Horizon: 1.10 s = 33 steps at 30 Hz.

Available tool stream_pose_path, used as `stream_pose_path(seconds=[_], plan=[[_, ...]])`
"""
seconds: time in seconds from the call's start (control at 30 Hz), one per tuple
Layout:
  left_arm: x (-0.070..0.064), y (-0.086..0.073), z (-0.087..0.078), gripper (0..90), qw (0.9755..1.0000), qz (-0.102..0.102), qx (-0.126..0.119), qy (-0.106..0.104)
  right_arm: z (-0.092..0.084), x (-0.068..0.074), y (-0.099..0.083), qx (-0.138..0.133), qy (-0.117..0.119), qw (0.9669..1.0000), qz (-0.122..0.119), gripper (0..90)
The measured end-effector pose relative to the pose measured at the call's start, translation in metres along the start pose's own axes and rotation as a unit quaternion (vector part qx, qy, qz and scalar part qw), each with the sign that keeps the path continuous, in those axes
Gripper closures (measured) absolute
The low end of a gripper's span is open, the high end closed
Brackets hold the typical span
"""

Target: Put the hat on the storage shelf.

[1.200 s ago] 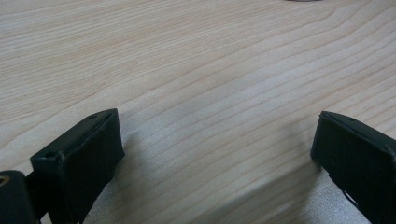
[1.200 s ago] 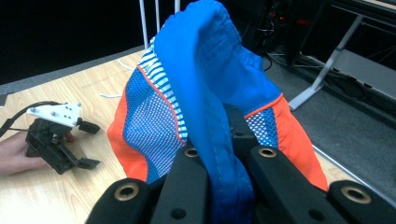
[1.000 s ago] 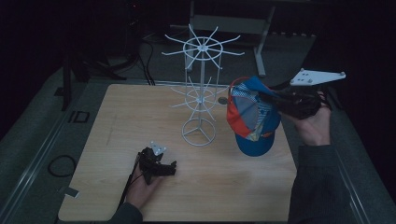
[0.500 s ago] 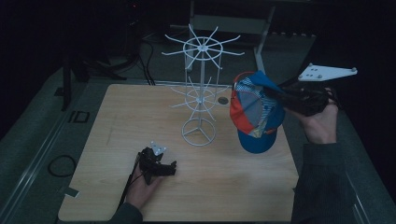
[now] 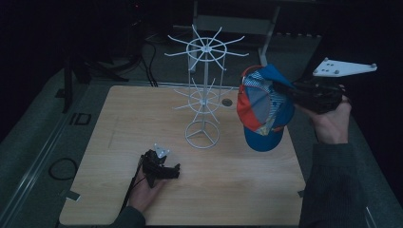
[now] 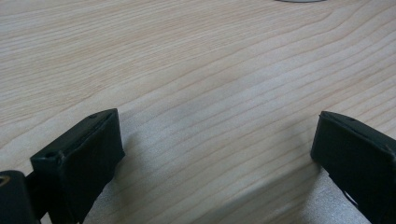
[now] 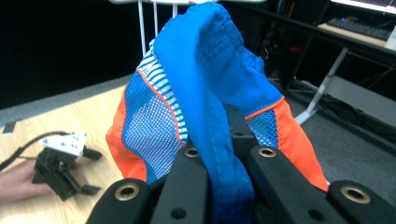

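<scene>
While clamped on the cap (image 5: 263, 107), right gripper (image 5: 291, 91) raised beside rack (image 5: 203, 92)

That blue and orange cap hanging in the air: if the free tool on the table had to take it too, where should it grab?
Probably the brim. The cap hangs from the right tool, which pinches a fold of its blue crown, so the flat, stiff brim points down toward the table. The open left tool could come from below and close across the brim's edge.
</scene>
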<state>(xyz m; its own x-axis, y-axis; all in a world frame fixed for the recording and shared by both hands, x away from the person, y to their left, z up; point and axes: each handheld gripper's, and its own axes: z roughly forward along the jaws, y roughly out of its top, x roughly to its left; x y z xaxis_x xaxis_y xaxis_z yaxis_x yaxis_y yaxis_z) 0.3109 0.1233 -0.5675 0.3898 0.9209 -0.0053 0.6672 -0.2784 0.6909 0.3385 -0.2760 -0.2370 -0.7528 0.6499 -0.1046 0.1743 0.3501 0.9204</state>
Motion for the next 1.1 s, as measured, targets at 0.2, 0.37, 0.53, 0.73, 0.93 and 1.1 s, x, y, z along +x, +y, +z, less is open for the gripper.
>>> stream_pose_path(seconds=[0.2, 0.37, 0.53, 0.73, 0.93, 1.1], plan=[[0.0, 0.0, 0.0, 2.6, 1.0, 0.0, 0.0, 0.0, -0.003, 0.001, 0.005, -0.033, -0.009, 0.9994, -0.007, 88.8], [0.0, 0.0, 0.0, 2.6, 1.0, 0.0, 0.0, 0.0, -0.001, 0.001, 0.01, -0.042, -0.007, 0.9991, -0.005, 88.8], [0.0, 0.0, 0.0, 2.6, 1.0, 0.0, 0.0, 0.0, 0.001, -0.001, 0.015, -0.06, -0.003, 0.9982, 0.005, 88.8], [0.0, 0.0, 0.0, 2.6, 1.0, 0.0, 0.0, 0.0, 0.009, -0.003, 0.022, -0.067, -0.002, 0.9977, 0.013, 88.7], [0.0, 0.0, 0.0, 2.6, 1.0, 0.0, 0.0, 0.001, 0.03, -0.012, 0.014, -0.041, 0.018, 0.9982, 0.038, 87.9], [0.0, 0.0, 0.0, 2.5, 1.0, 0.0, 0.001, 0.0, 0.045, -0.014, 0.003, -0.005, 0.023, 0.9987, 0.044, 85.8]])
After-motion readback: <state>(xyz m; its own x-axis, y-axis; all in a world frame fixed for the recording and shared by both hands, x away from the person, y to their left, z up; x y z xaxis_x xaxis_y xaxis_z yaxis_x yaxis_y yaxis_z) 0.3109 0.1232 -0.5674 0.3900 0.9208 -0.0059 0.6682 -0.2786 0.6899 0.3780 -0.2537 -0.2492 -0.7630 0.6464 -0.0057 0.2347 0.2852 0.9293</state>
